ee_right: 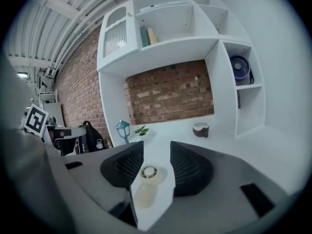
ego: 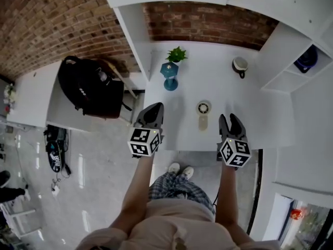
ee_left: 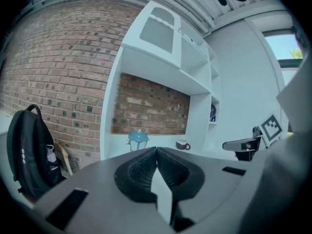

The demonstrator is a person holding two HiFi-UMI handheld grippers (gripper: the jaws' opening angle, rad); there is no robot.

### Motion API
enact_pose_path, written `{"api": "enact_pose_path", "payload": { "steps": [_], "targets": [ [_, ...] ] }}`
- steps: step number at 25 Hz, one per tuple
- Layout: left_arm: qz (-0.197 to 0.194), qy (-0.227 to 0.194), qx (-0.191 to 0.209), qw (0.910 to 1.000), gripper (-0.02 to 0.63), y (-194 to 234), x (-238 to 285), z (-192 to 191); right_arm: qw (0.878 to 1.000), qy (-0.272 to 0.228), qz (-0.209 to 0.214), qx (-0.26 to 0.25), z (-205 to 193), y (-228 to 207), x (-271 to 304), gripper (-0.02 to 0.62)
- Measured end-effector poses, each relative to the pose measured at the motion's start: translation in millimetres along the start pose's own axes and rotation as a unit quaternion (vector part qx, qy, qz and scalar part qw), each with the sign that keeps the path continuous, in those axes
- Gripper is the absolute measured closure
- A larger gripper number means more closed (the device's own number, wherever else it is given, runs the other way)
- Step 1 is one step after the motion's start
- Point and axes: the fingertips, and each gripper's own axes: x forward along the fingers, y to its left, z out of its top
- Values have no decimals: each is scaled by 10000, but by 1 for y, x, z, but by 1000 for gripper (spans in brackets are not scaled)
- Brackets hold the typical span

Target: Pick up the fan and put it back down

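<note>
A small cream hand fan [ego: 203,114] lies flat on the white table [ego: 218,87], near its front edge. My right gripper [ego: 231,119] hovers just right of the fan, over the table's front edge. In the right gripper view the fan [ee_right: 146,179] shows through the gap of the right gripper [ee_right: 156,144]. The jaws stand apart and nothing is pressed between them. My left gripper [ego: 155,108] hangs at the table's front left corner, left of the fan. Seen in its own view, the left gripper [ee_left: 156,150] has its jaws together, with nothing in them.
A blue lantern [ego: 169,76] and a small green plant [ego: 177,54] stand at the table's back left, a mug [ego: 240,65] at the back right. A black backpack [ego: 91,87] rests on the lower desk to the left. White shelves on the right hold a blue fan [ego: 308,58].
</note>
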Motion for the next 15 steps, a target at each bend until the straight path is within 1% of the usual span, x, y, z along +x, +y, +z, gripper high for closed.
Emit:
{"api": "enact_pose_path", "payload": {
  "steps": [7, 9, 15],
  "targets": [
    [-48, -347, 169, 9992, 578, -11, -20, 37, 9966, -781, -220, -150, 56, -8, -38, 484],
    [-61, -443, 216, 9988, 578, -13, -24, 47, 9948, -961, -260, -197, 69, -10, -46, 515],
    [-101, -699, 313, 9970, 578, -21, -35, 71, 9894, -1371, -367, -318, 96, -14, -70, 568]
  ]
}}
